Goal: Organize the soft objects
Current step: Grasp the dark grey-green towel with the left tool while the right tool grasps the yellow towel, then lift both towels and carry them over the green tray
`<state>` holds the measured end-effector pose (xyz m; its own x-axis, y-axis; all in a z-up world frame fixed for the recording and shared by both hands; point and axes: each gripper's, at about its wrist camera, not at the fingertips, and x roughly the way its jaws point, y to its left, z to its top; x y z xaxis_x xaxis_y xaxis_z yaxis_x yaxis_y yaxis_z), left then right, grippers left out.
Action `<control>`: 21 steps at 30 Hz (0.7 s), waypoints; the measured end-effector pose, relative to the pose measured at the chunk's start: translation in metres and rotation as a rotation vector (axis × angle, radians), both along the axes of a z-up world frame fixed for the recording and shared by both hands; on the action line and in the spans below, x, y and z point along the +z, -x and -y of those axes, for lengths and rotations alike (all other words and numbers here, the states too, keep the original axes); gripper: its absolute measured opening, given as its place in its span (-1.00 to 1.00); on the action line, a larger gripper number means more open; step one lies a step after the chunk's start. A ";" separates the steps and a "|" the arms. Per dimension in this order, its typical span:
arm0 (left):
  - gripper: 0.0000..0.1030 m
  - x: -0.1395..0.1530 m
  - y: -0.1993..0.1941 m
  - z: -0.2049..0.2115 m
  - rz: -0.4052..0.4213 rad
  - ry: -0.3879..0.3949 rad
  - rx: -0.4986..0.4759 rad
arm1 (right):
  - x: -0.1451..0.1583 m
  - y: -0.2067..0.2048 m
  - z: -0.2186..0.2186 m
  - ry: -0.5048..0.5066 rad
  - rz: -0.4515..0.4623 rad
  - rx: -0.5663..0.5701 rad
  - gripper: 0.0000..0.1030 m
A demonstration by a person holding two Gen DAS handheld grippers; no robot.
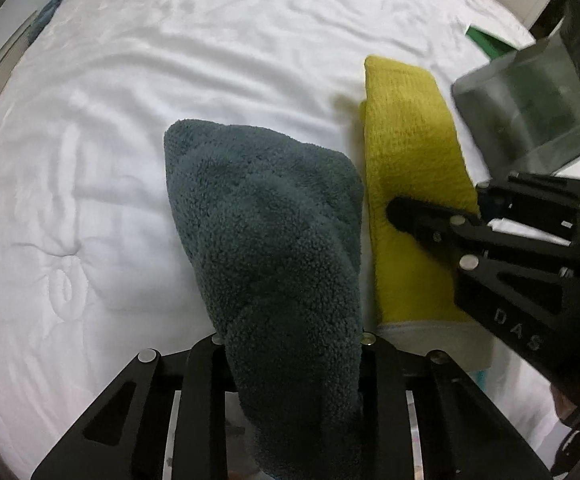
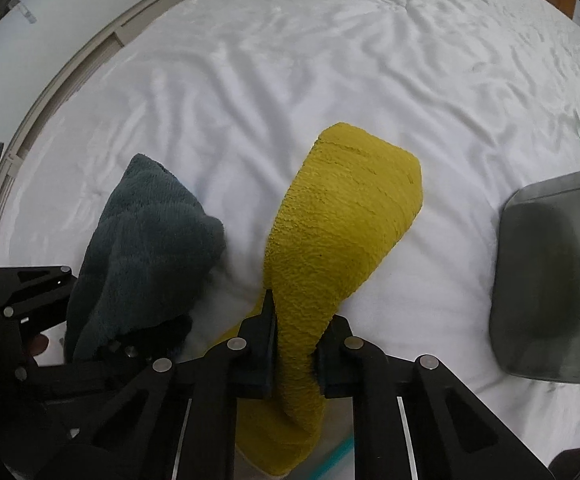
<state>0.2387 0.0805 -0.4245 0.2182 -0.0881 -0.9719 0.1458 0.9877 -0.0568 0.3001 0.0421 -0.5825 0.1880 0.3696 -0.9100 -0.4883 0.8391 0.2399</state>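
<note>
step: both towels lifted off the bed (image 1: 90, 120), mid-carry
left hand-held gripper (image 1: 290, 344): clenched on teal towel (image 1: 266, 220)
right hand-held gripper (image 2: 293, 344): clenched on yellow towel (image 2: 337, 216)
next: likely drop into grey bin (image 2: 549, 280), needs aligning

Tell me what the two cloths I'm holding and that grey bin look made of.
Teal cloth: thick plush, probably microfibre or terry; deep nubbly pile.
Yellow cloth: looped terry towelling; finer ribbed pile with a pale hem.
Grey bin: likely translucent plastic; smooth, smoky walls, though blurred.
</note>
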 end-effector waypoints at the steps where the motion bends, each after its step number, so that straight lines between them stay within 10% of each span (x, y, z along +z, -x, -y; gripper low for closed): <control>1: -0.58 0.002 0.000 0.001 0.010 -0.001 0.008 | 0.001 0.001 -0.001 -0.003 0.009 0.000 -0.74; 21: -0.58 0.078 0.030 -0.021 0.115 -0.011 0.118 | 0.084 0.039 0.034 -0.142 0.121 -0.080 -0.74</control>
